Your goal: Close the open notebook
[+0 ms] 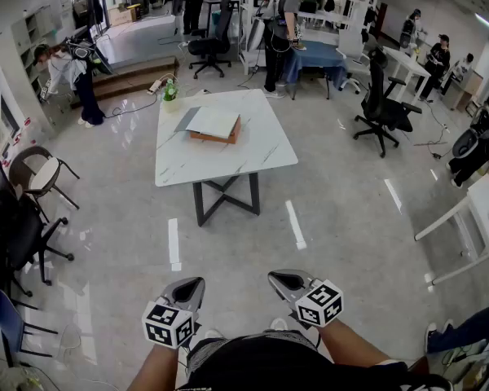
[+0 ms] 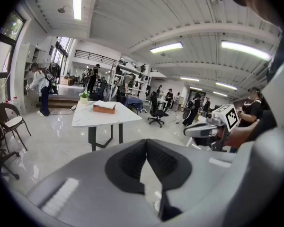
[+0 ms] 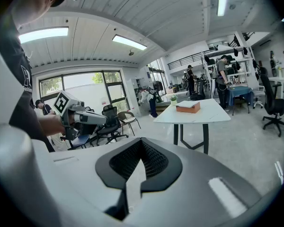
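The open notebook lies with pale pages up on a brown box, at the back of a white marble table far ahead of me. It also shows small in the left gripper view and in the right gripper view. Both grippers are held close to my body, far short of the table. The left gripper has its jaws together with nothing between them. The right gripper looks the same, jaws meeting and nothing held. Each gripper sees the other beside it: the right gripper, the left gripper.
A potted plant stands at the table's back left corner. Shiny floor lies between me and the table. Chairs stand at the left, an office chair at the right, a white table at far right. Several people stand at the back.
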Motion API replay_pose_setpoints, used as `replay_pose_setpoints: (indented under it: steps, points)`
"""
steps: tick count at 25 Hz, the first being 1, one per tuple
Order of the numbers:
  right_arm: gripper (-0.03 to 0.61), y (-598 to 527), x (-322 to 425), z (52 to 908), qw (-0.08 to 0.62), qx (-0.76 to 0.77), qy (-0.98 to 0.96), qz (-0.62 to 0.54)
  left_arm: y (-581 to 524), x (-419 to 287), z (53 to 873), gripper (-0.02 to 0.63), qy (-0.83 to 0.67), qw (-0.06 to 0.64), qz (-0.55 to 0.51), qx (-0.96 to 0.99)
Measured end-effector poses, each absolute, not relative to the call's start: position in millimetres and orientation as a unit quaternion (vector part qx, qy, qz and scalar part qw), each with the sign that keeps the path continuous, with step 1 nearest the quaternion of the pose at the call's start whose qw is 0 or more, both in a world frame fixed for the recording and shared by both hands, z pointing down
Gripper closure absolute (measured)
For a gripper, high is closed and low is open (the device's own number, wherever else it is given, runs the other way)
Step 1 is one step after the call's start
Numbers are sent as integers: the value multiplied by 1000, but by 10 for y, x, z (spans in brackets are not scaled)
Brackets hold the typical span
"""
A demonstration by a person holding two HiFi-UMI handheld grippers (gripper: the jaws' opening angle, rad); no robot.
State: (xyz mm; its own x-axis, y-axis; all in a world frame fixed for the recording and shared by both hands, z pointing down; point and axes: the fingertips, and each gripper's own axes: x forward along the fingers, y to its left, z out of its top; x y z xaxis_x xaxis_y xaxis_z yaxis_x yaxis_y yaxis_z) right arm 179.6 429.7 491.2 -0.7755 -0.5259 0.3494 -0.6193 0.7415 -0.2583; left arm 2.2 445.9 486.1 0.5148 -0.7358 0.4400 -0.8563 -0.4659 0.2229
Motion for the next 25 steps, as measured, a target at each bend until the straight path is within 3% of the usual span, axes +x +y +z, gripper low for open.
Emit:
replay_pose_setpoints:
  steps: [7, 14, 25]
  points:
    - [584, 4326, 1768, 4918, 126, 307, -925, 184, 4494, 24, 4893, 555, -470, 202, 156, 845]
    - [584, 4364, 1549, 4860, 121, 272, -940, 166, 4439, -1, 4971, 555, -469, 259, 124, 835]
    - [584, 4347, 1309, 4872, 125, 289, -933, 172, 4390, -244, 4920, 555, -473, 243, 123, 838]
